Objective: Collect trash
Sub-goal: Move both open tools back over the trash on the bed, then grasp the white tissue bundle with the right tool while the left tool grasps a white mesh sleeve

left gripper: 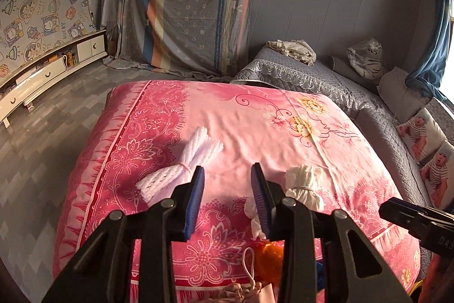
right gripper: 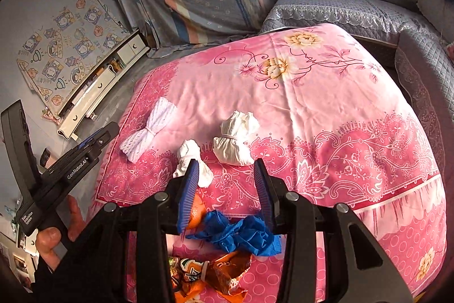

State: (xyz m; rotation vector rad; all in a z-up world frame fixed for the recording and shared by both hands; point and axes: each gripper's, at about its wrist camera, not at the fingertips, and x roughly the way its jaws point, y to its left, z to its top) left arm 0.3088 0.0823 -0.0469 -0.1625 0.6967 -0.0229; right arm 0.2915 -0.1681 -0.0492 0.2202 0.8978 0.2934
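Note:
Trash lies on a pink floral quilt (left gripper: 255,118). A white foam net bundle (left gripper: 181,169) (right gripper: 147,129) is at the left. A tied white paper bundle (left gripper: 305,186) (right gripper: 235,138) sits at the right, with a small crumpled white tissue (left gripper: 251,208) (right gripper: 191,154) near it. Closer in lie an orange peel (right gripper: 195,215), a crumpled blue wad (right gripper: 241,232) and an orange snack wrapper (right gripper: 215,274). My left gripper (left gripper: 228,169) hovers open between net and bundle, holding nothing. My right gripper (right gripper: 227,165) hangs open above the blue wad, touching nothing.
A grey quilted sofa (left gripper: 383,132) borders the quilt's right and far side, with a plush tiger (left gripper: 366,58) on it. A white low cabinet (left gripper: 42,75) stands along the left wall across bare grey floor (left gripper: 56,132). A person's hand (right gripper: 54,240) holds the left gripper.

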